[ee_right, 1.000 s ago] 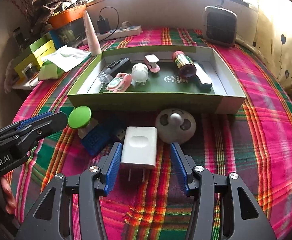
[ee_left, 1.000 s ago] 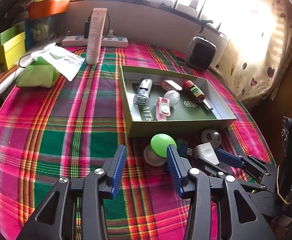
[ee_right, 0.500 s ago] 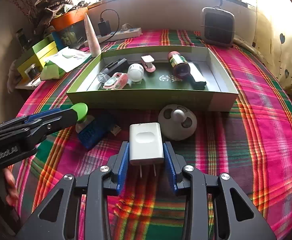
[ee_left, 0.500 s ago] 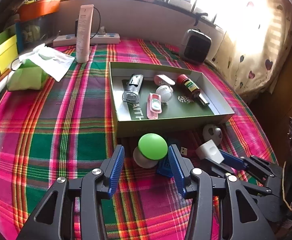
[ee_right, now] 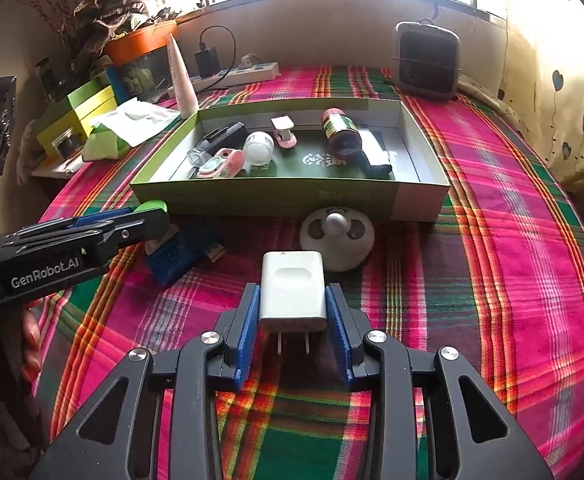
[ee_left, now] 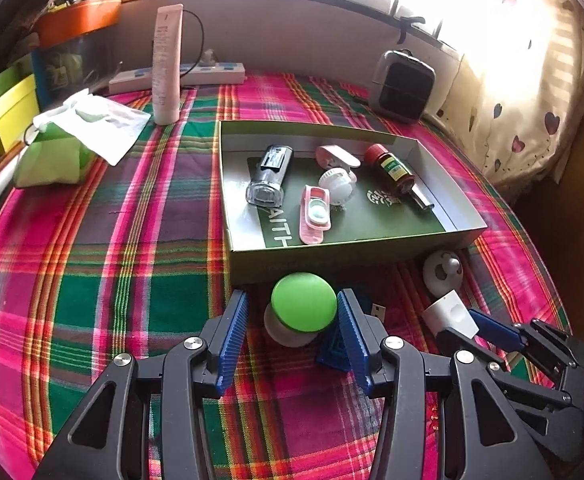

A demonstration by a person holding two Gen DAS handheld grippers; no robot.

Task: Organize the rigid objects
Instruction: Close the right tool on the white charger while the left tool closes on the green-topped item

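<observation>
We have the white charger [ee_right: 293,290] clamped between the pads of the right gripper [ee_right: 293,322], low over the plaid tablecloth [ee_right: 491,280], just near of the green box [ee_right: 292,200]. Its long axis runs near to far, prongs pointing back toward our camera.

The box holds a black lighter [ee_left: 270,174], a pink case [ee_left: 315,214], a white round knob [ee_left: 335,184], a pink clip [ee_left: 337,155] and a red-capped bottle [ee_left: 389,168] lying on its side.

Between charger and box wall lies a white round fan [ee_right: 337,238]. To the left sit a blue USB stick [ee_right: 182,254] and a green-topped button [ee_left: 303,301], white base beneath. Our left gripper [ee_left: 292,320] stands wide around that button, its right pad close against the green rim, the left pad clear of it.
</observation>
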